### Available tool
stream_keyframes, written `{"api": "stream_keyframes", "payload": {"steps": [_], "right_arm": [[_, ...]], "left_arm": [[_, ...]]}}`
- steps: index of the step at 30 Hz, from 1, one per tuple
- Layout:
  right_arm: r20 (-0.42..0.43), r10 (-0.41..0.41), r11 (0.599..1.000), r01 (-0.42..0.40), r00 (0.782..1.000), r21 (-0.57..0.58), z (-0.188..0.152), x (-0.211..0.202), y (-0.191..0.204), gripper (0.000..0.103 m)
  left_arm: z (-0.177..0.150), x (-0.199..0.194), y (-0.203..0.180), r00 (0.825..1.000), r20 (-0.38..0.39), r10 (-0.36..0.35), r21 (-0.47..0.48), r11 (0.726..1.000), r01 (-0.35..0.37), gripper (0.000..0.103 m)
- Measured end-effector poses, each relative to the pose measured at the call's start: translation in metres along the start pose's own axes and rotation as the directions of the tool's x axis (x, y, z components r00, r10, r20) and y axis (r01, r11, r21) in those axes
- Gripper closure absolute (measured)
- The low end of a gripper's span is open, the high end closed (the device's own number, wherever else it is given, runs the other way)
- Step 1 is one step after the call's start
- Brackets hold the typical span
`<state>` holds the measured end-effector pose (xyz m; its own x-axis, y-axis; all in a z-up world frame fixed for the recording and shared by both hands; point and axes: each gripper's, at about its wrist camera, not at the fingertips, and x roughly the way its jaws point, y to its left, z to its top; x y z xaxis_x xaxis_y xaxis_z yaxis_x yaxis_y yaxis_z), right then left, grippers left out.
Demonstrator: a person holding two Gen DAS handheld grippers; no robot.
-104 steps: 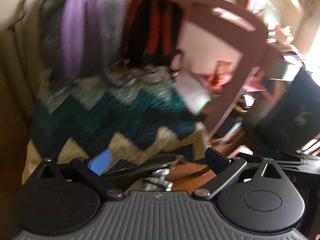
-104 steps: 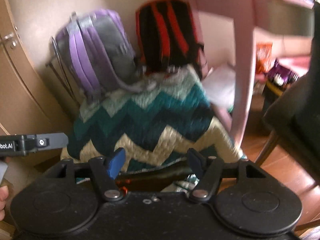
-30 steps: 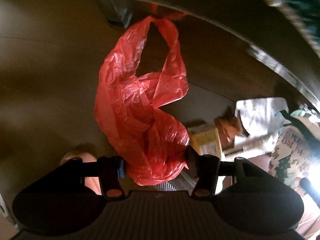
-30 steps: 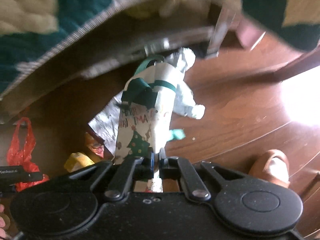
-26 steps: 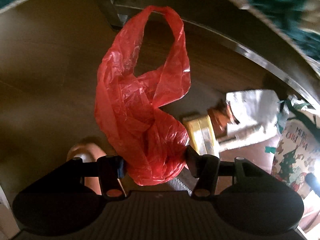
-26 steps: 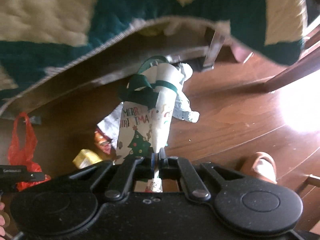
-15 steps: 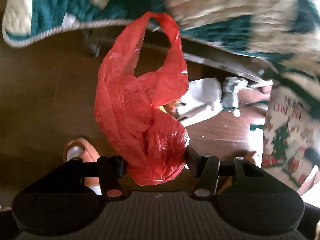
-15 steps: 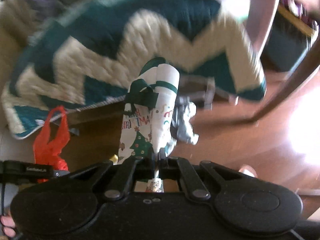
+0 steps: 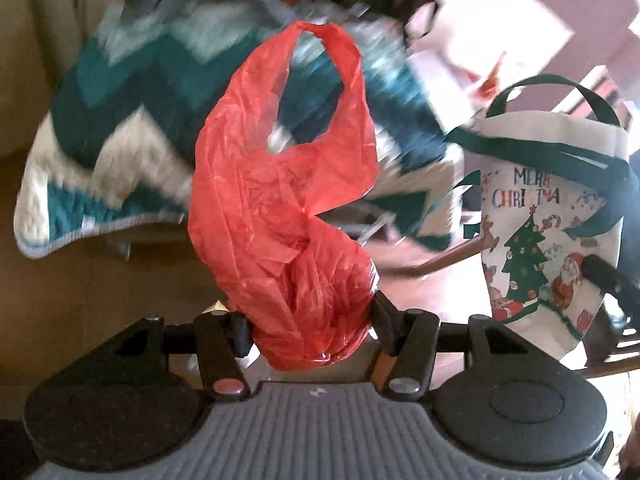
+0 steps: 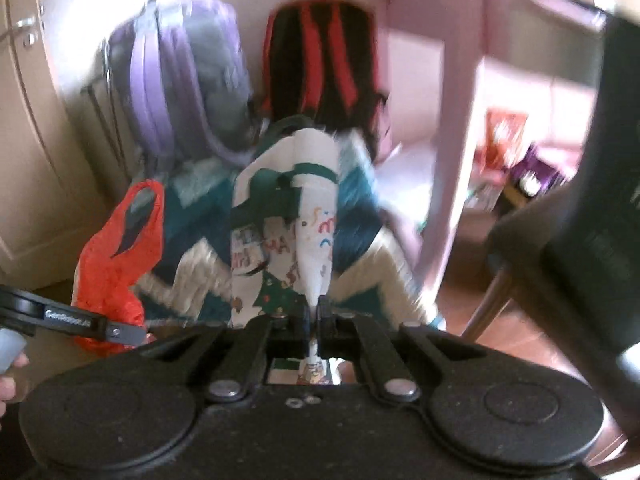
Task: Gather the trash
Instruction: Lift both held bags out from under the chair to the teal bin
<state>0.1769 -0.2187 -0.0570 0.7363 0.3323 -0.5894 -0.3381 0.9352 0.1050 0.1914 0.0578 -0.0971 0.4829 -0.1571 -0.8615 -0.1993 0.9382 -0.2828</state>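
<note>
Red bag [image 9: 280, 216]: thin crinkled plastic film, semi-translucent, slight sheen. Christmas bag [image 9: 552, 216] at 3 o'clock in the left wrist view: matt white printed paper or non-woven fabric, can't tell which; green ribbon-like handles. Blanket [image 9: 120, 136]: quilted cloth, matt, teal-cream zigzag. Left gripper [image 9: 308, 330]: matt black plastic, ribbed grey body, shiny metal pivot screws. Floor [image 10: 520, 320]: brown polished wood. Backpacks blurred, fabric.

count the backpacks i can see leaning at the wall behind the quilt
2. A purple and grey backpack on the left and a black and red backpack right of it, both propped behind the zigzag quilt. Blur and the held bags could hide more.
</note>
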Motion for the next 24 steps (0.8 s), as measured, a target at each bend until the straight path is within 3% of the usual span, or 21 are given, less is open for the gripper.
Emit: {"api": "stream_keyframes", "payload": {"steps": [6,10,17,24], "right_arm": [[0.144,-0.063,0.998,0.067,0.988,-0.021,0.042,-0.061,-0.032,0.102],[0.226,-0.123,0.991,0.132,0.966,-0.025,0.069,-0.097,-0.054,0.102],[0.373,-0.222,0.974,0.226,0.901,0.032,0.117,-0.163,-0.1,0.102],[0.429,-0.35,0.936,0.33,0.833,0.121,0.148,-0.197,-0.155,0.102]], "left_arm": [[0.025,-0.051,-0.064,0.993,0.098,-0.071,0.102,0.993,0.061,0.047],[0.046,-0.079,-0.114,0.981,0.154,-0.119,0.195,0.977,0.088,0.047],[0.088,-0.134,-0.219,0.943,0.23,-0.239,0.341,0.928,0.152,0.047],[0.117,-0.167,-0.321,0.902,0.27,-0.337,0.469,0.864,0.182,0.047]]}}
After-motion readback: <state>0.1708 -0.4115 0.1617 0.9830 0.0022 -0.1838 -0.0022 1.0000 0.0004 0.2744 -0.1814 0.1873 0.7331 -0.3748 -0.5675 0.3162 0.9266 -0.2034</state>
